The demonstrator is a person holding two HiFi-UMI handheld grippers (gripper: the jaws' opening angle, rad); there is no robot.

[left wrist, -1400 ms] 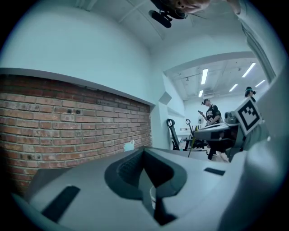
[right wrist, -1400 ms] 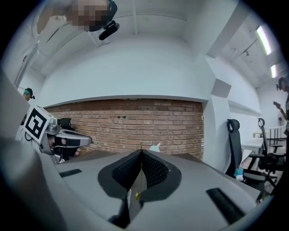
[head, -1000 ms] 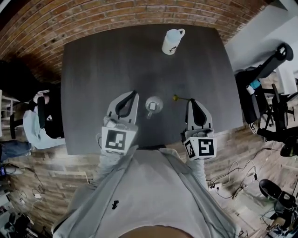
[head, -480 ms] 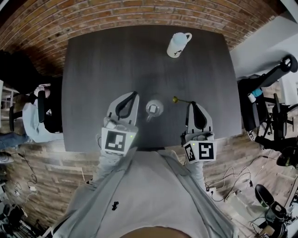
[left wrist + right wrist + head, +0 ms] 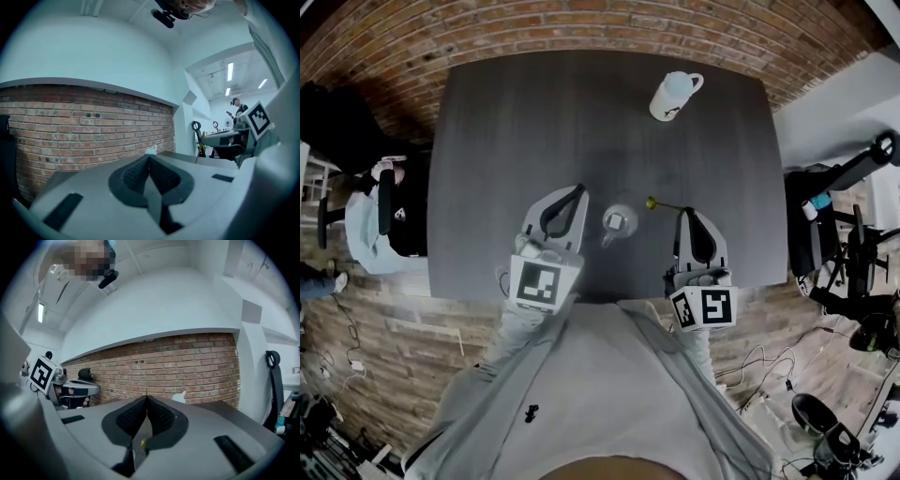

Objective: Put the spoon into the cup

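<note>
"Looking back over that last second, what had shifted?"

"Very little among the things themselves. My head had swung, so the whole table (image 5: 487, 141) slid in the head view. Both grippers sat as they had been, and the spoon (image 5: 652, 201) had crept only a touch nearer the glass cup (image 5: 616, 223), if at all. I judged the carry had barely begun, since the spoon was in no cup yet."

"Where was the spoon, then?"

"In my right gripper (image 5: 684, 210). Its jaws were pressed together on the thin handle. The yellow end stuck out toward 10 o'clock from the tips, just beside the glass cup at about 2 o'clock from it, not over its mouth. I couldn't tell whether it touched the table."

"And your other tool?"

"My left gripper (image 5: 574, 191) had its jaws closed flat on each other with nothing between them. It sat at 9 o'clock of the glass cup, near it but apart."

"Any other cup?"

"A white mug (image 5: 673, 96) stood well apart toward 1 o'clock, at the table's far side. I took the near glass one for the target."
</note>
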